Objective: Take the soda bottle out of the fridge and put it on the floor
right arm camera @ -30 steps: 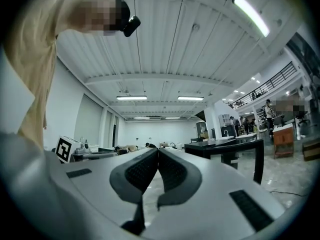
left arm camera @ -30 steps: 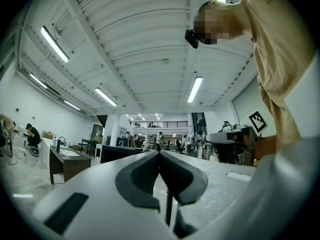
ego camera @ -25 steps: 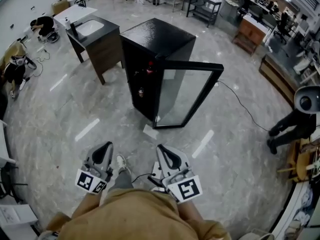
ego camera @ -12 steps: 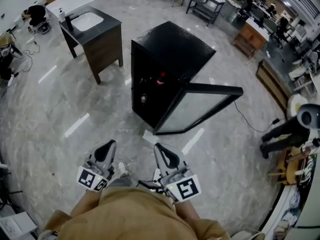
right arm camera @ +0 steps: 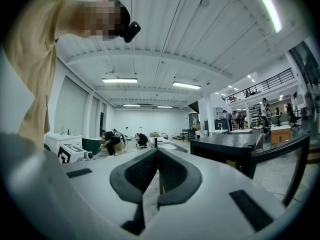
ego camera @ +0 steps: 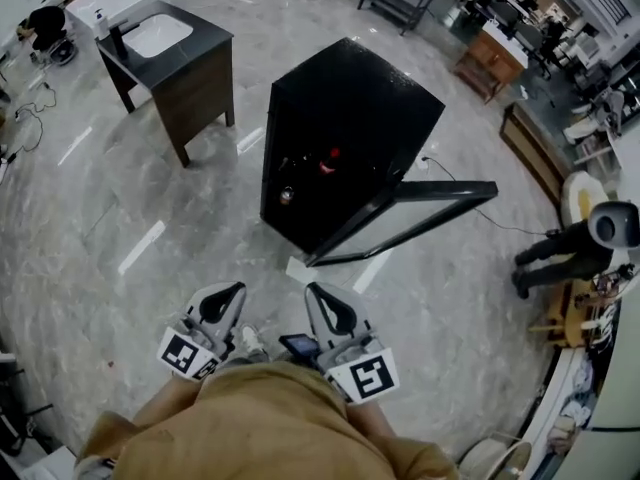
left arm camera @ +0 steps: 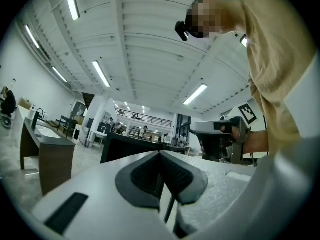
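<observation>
The bottle (ego camera: 328, 160) shows only as a red cap on an upper shelf of the dark fridge (ego camera: 350, 98), near its open front. A smaller item (ego camera: 286, 196) sits lower, by the left wall. The door (ego camera: 425, 206) hangs open to the right. My left gripper (ego camera: 226, 294) and right gripper (ego camera: 316, 296) are well short of the fridge, both closed tight on nothing. Reaching in like that would topple the bottle. The right gripper could clip the door edge, and in that gloom I might grab the wrong item.
</observation>
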### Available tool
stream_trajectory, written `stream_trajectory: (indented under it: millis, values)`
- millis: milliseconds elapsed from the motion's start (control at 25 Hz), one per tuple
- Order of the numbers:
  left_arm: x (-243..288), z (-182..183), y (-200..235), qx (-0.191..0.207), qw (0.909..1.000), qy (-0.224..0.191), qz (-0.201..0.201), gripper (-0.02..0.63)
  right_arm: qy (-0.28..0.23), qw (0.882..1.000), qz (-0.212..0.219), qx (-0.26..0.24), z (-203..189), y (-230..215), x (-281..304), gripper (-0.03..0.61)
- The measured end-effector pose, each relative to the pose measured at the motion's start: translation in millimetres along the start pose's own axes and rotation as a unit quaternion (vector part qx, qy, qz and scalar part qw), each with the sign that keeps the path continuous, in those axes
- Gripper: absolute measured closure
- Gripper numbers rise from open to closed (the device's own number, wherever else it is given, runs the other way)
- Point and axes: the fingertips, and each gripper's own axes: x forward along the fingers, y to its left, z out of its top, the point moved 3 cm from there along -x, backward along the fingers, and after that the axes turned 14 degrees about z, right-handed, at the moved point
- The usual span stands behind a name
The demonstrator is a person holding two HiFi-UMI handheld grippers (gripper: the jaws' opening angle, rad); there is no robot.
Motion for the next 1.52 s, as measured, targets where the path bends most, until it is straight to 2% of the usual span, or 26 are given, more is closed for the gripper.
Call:
stream_trajectory:
  millis: [120,280,480,720,960,1080,1320,1520]
  values:
    - [3,-3,-12,-0.021,0.9996,0.005,-0.019,0.612,0.007,1.000,-0.013,-0.007,4,-2,-1,0.580]
    - [17,-1,-16,-0.012,0.9986,0.006,-0.051,0.612,0.013,0.999,-0.045,-0.011,5,-22,-7,0.580]
    - [40,-1,5,-0.021,0.9993,0.011,-0.030,0.612,0.014,0.998,-0.069,-0.007,1,-53,-14,0.580]
    - [82,-6,0,-0.009,0.9995,0.022,-0.021,0.612,0.016,0.998,-0.064,0.006,-14,-103,-8,0.578]
    - [138,-4,-7,0.034,0.9990,0.003,0.031,0.612,0.031,0.998,-0.047,0.022,-39,-179,-5,0.580]
    - [156,-6,-5,0.048,0.9974,0.009,0.054,0.612,0.040,0.998,-0.031,0.028,-54,-204,6,0.580]
    - [177,-34,11,0.042,0.9970,0.041,0.050,0.612,0.073,0.997,-0.034,0.009,-92,-232,46,0.578]
    - [192,-52,26,0.045,0.9966,0.058,0.037,0.612,0.067,0.996,-0.057,0.013,-127,-243,72,0.578]
